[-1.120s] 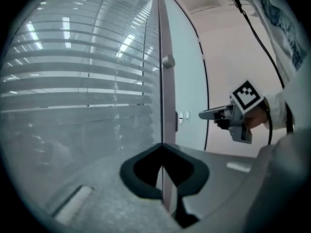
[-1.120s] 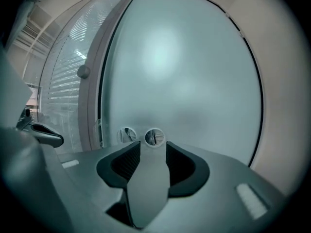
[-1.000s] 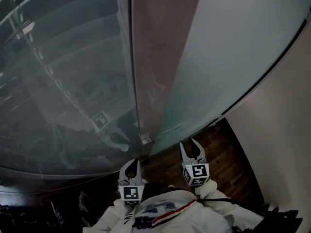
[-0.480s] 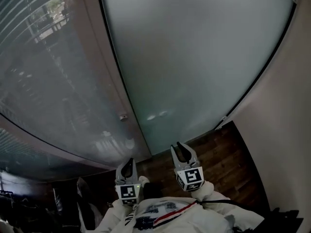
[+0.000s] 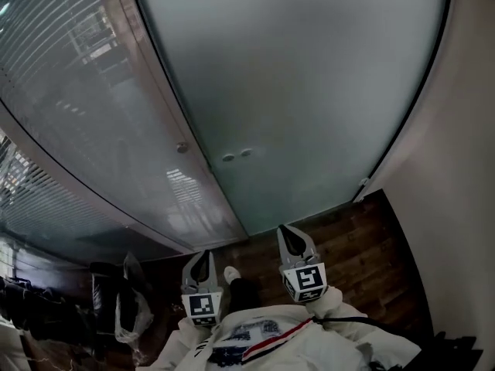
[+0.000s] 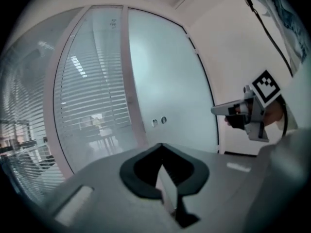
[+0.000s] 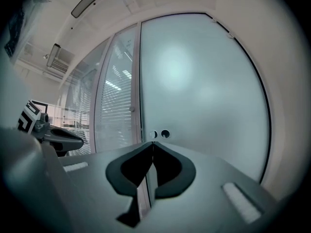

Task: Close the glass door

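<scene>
I have the frosted glass door (image 5: pixel 302 83) straight ahead, filling the far middle of the head view; its left edge lies against a pale post (image 5: pixel 166 107), its right edge runs beside the white wall (image 5: pixel 464 168); two small round fittings (image 5: pixel 237 156) sit on the glass near that left edge. Left of the post is a glass partition (image 5: pixel 77 130) with slatted blinds behind it.

My left gripper (image 5: pixel 203 255) hangs near my body over the dark wooden floor (image 5: pixel 348 238), well short of the door; in the left gripper view its jaws are pressed together at the tips with nothing between them. My right gripper (image 5: pixel 285 229) is just right of it, also over the floor and apart from the door; its jaws have just been closing and now meet, empty, lined up in the right gripper view just below the fittings. Each gripper shows at the edge of the other's view; my white sleeves (image 5: pixel 340 308) show at the near edge.
</scene>
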A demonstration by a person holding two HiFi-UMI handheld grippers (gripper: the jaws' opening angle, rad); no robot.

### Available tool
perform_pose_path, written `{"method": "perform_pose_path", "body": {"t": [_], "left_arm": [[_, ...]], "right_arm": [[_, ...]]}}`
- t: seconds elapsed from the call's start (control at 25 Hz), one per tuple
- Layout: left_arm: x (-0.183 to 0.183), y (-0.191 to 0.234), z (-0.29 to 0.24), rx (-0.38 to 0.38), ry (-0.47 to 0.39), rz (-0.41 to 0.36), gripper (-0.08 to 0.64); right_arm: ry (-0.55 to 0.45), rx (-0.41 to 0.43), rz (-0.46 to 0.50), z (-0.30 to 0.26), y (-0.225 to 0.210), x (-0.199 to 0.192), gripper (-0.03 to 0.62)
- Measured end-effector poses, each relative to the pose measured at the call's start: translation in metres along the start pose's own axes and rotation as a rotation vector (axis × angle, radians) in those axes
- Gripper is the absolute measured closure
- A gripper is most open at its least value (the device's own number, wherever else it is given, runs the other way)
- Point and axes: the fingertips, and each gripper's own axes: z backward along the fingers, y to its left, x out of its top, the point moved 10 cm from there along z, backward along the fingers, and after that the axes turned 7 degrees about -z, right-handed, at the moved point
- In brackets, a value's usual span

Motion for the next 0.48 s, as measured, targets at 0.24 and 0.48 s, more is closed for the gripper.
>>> {"method": "perform_pose_path", "body": {"t": [0.24,0.48], "left_arm": [[0.024,-0.028,0.045,0.021,0.023,-0.029,0.558],[0.038,-0.040,0.067,-0.009,0.043,-0.001,0.558]], "right_arm": [[0.019,0.048,-0.041,0.034,-0.002,-0.005,0.584],[0.058,0.066,-0.047,0.064,0.012,0.005,0.584]]}}
